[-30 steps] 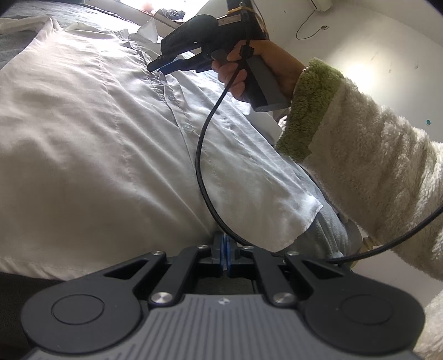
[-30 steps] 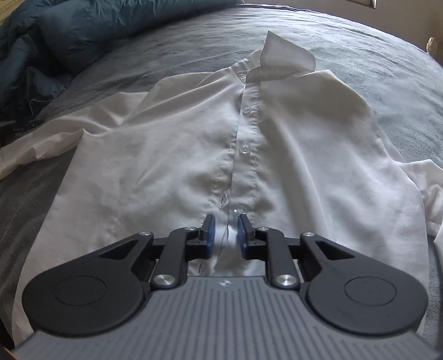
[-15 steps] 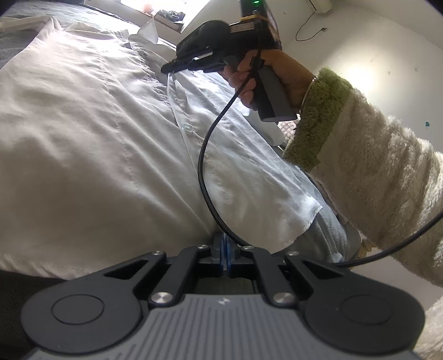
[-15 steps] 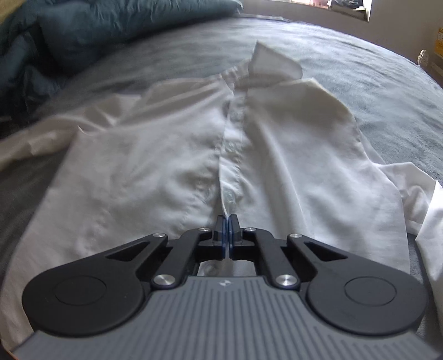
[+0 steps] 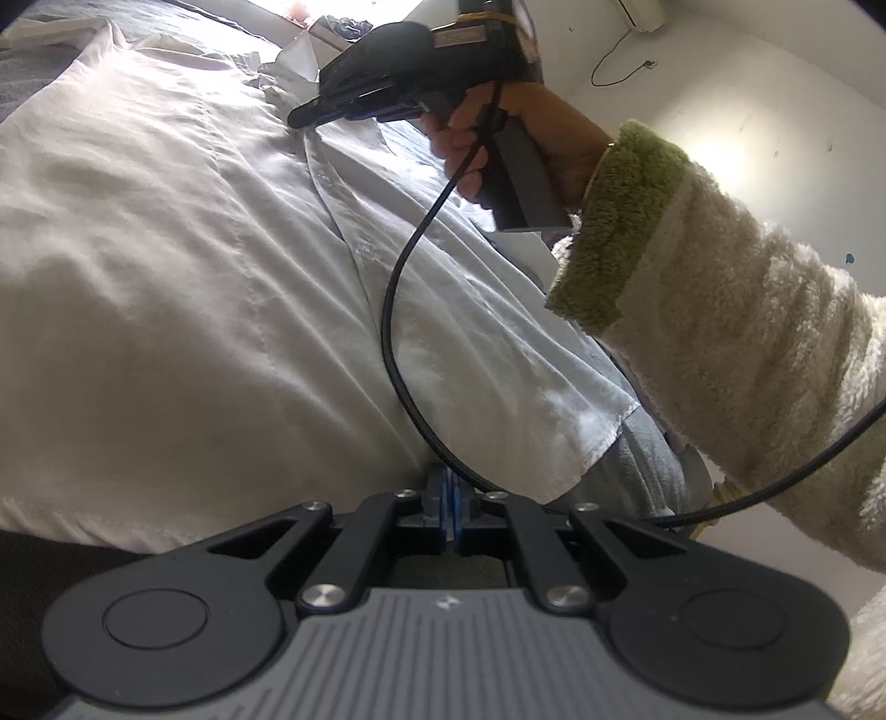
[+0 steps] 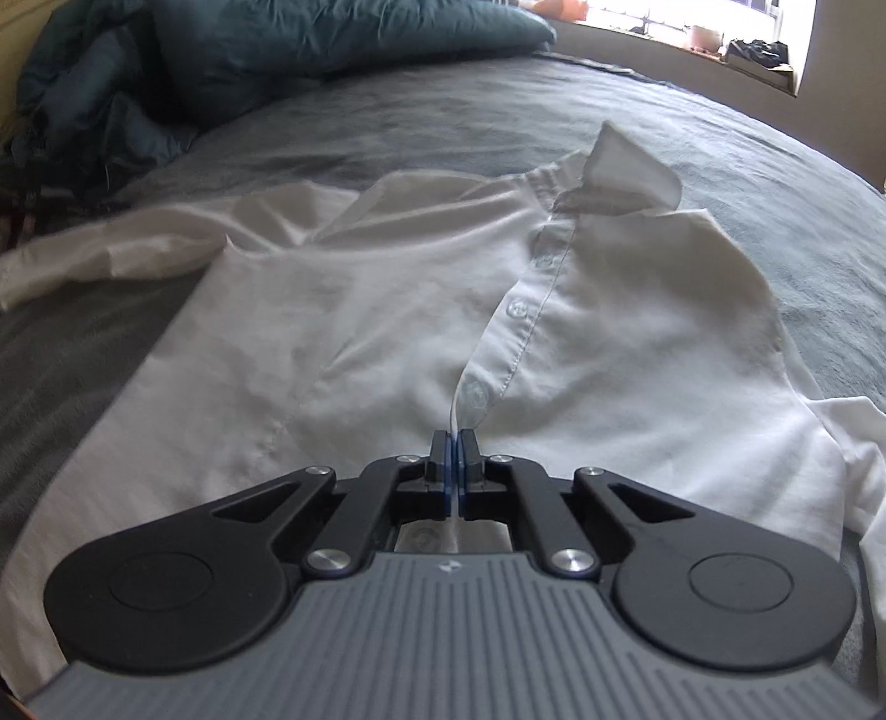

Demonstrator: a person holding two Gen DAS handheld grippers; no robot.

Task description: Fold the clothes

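A white button-up shirt (image 6: pixel 360 332) lies front up on a grey bed, collar (image 6: pixel 626 166) at the far end. My right gripper (image 6: pixel 455 443) is shut on the button placket in mid-chest, and a thin edge of cloth stands pinched between its blue pads. The left wrist view shows that same right gripper (image 5: pixel 302 116) from the side, tip down on the placket, held by a hand (image 5: pixel 531 138). My left gripper (image 5: pixel 449 487) is shut at the bottom hem of the shirt (image 5: pixel 166 304), with the hem tucked between its pads.
Grey bedcover (image 6: pixel 443 122) surrounds the shirt. A teal duvet (image 6: pixel 277 50) is heaped at the far left. One shirt sleeve (image 6: pixel 111 249) trails left. A black cable (image 5: pixel 398 310) hangs across the shirt. A fleece sleeve (image 5: pixel 720 332) fills the right of the left wrist view.
My right gripper went from open astride the placket to shut on it, and the placket now rises into a ridge. The view has swung a little. My left gripper stayed put.
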